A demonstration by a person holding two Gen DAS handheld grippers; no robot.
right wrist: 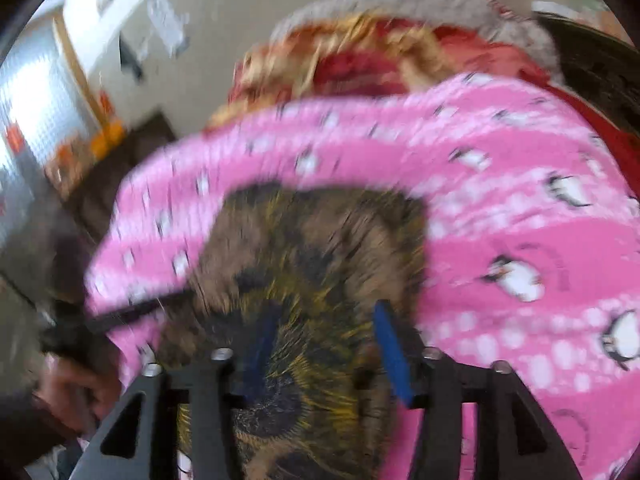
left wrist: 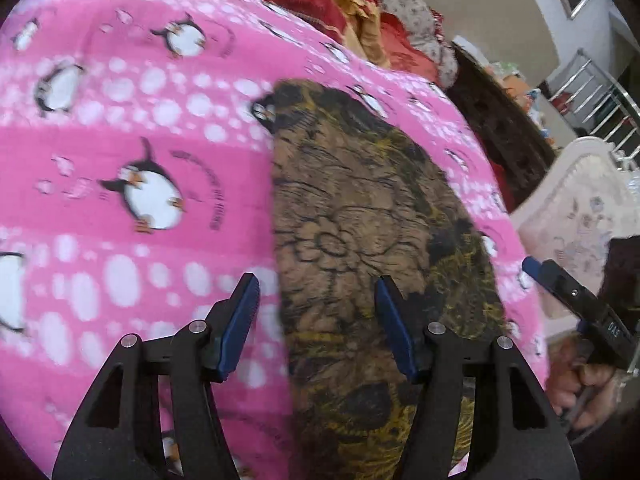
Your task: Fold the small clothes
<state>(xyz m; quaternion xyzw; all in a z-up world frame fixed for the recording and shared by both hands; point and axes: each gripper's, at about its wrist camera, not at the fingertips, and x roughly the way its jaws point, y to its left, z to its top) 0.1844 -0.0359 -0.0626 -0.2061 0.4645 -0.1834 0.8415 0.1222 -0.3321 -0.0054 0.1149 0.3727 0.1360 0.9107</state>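
A small brown cloth [left wrist: 360, 208] printed with black and yellow flowers lies flat as a long strip on a pink penguin blanket [left wrist: 120, 120]. My left gripper [left wrist: 316, 284] hovers over the cloth's left edge, jaws open, nothing between the blue pads [left wrist: 240, 320]. At the right border of the left wrist view the right gripper [left wrist: 560, 288] shows, held by a hand [left wrist: 580, 384]. The right wrist view is blurred. There my right gripper [right wrist: 324, 312] stands open above the brown cloth [right wrist: 312, 248], with nothing gripped. The left gripper [right wrist: 120, 316] appears as a dark streak at the left.
Behind the pink blanket [right wrist: 500, 200] a heap of red and gold fabrics [left wrist: 328, 4] is piled. A dark wooden piece of furniture [left wrist: 496, 128], a white padded headboard [left wrist: 580, 208] and a metal railing [left wrist: 600, 100] stand to the right.
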